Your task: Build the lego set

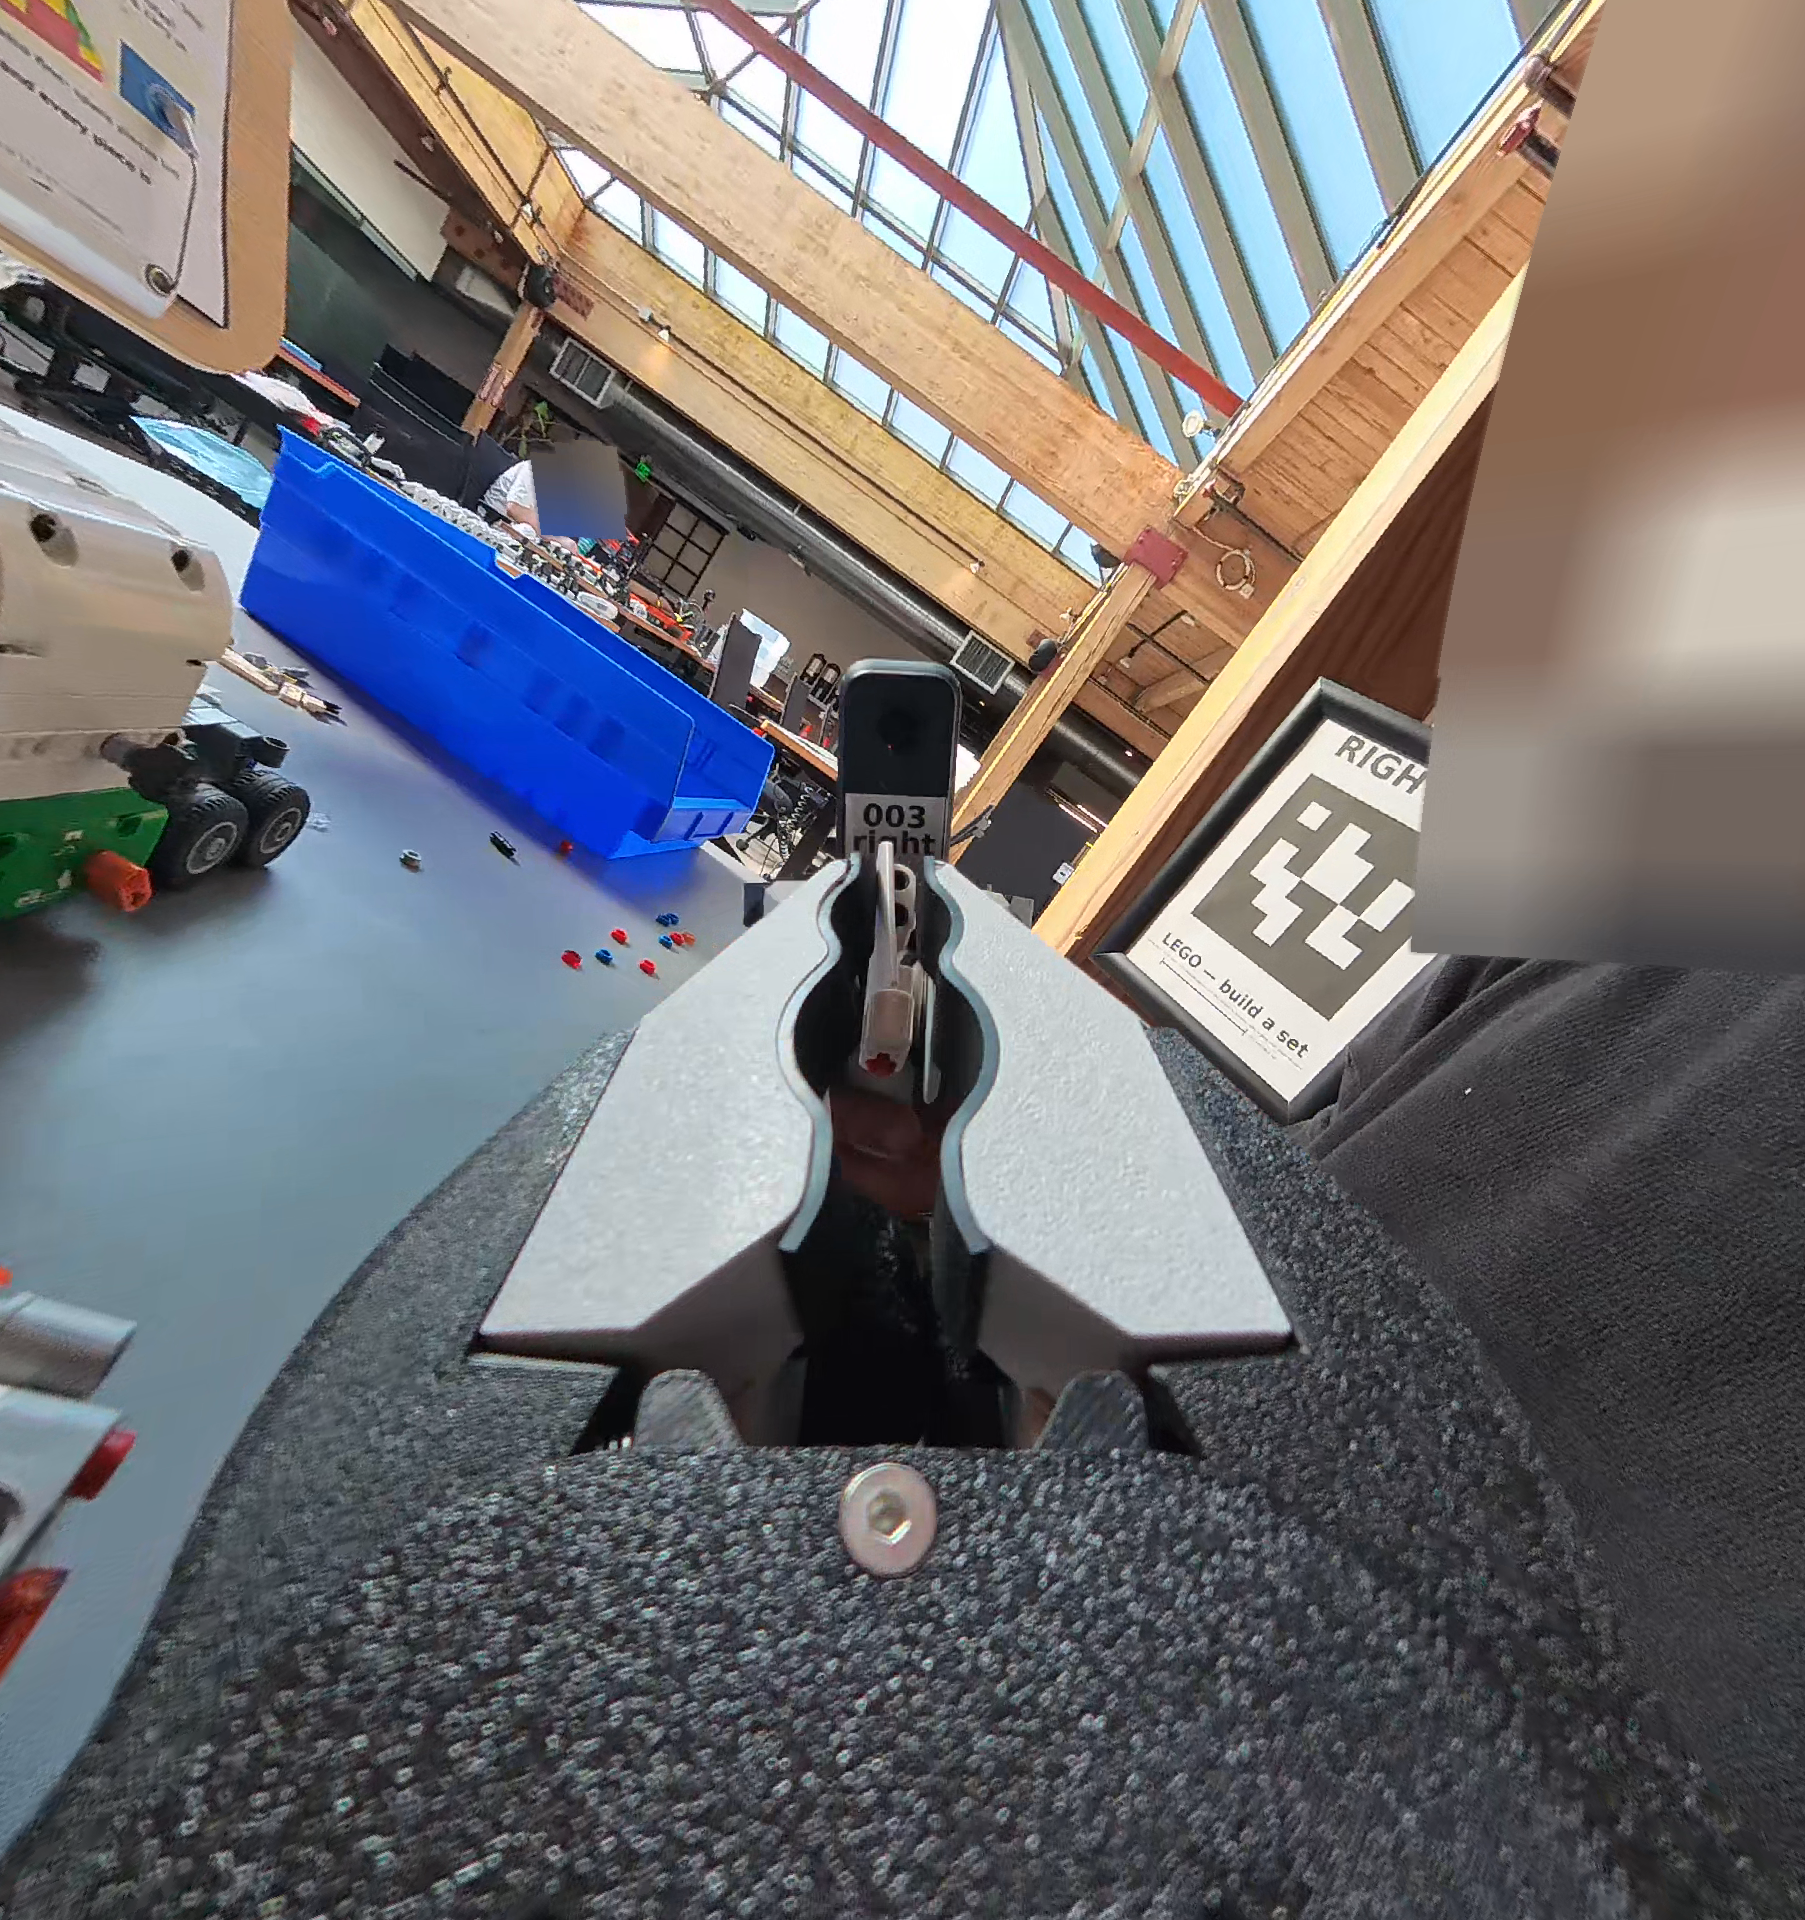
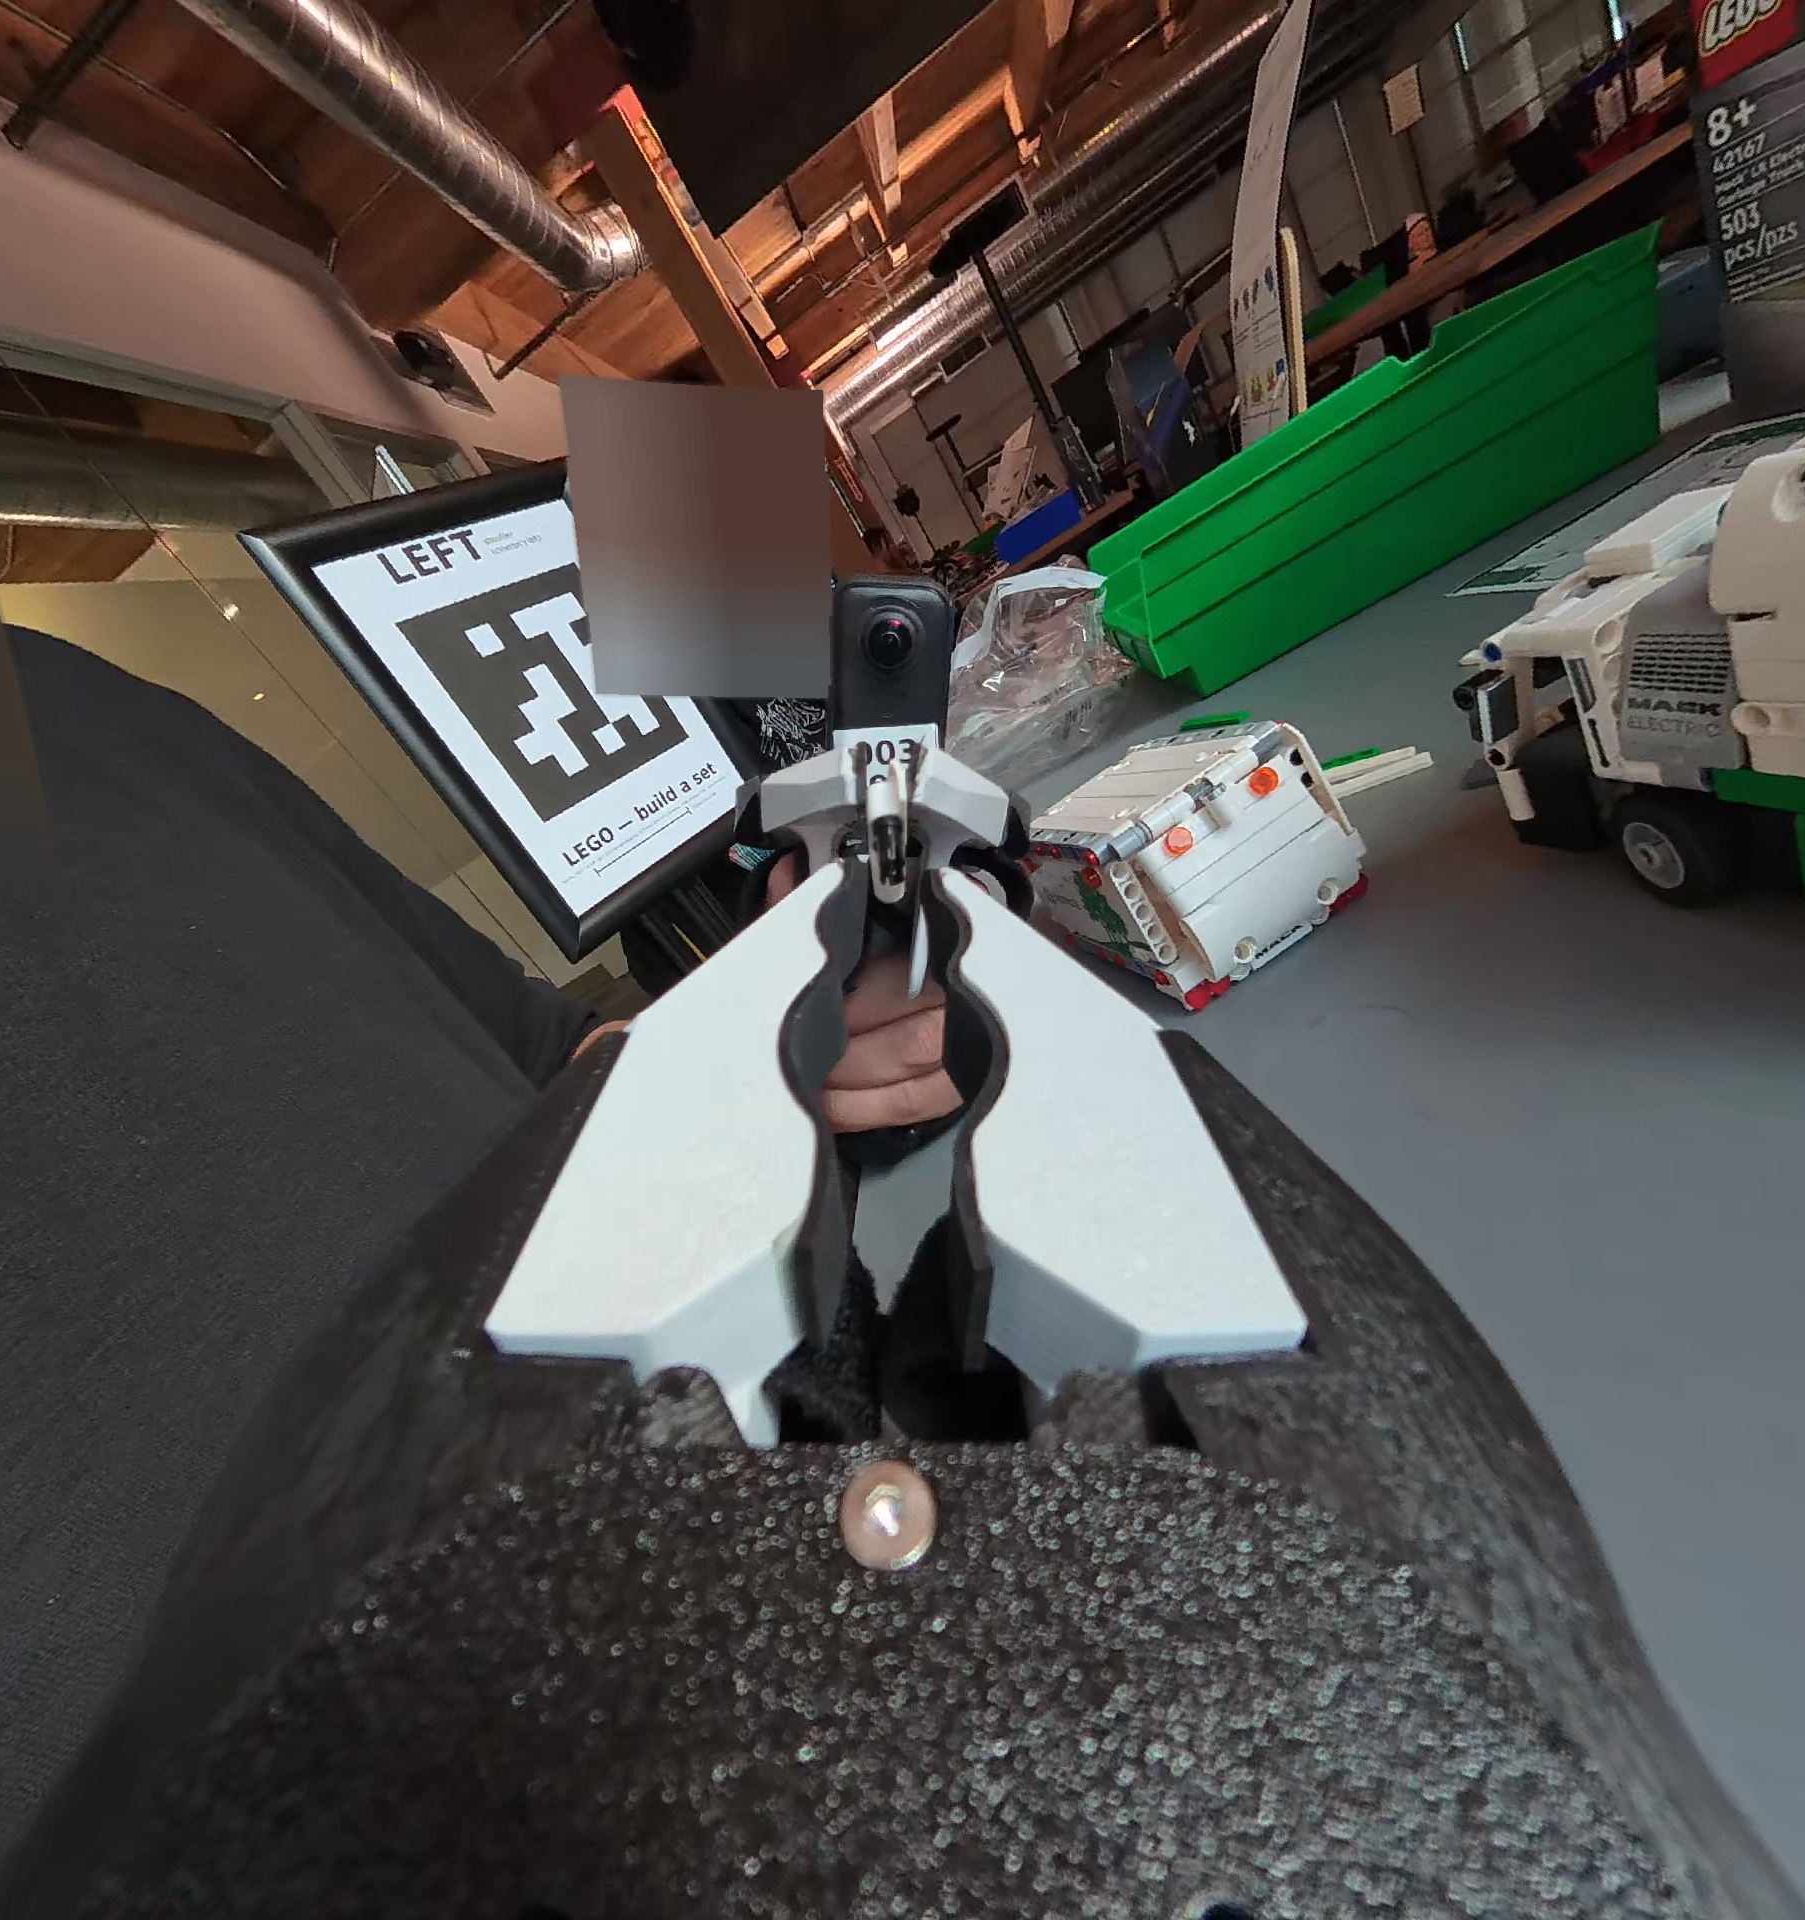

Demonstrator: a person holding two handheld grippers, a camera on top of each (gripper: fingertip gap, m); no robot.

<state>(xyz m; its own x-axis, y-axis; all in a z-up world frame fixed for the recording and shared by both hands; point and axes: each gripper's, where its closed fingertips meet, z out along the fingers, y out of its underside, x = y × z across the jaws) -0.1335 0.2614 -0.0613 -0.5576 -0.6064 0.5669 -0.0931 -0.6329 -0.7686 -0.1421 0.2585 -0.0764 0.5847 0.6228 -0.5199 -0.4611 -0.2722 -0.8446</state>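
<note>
Between the two facing grippers: left gripper (image 1: 885,904) and right gripper (image 2: 890,883) each pinch a small white piece (image 1: 890,966) — align axes, push straight.

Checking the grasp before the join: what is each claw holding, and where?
Both claws, left claw and right claw, pinch small white pieces at the tips; exact grip points unclear.
</note>
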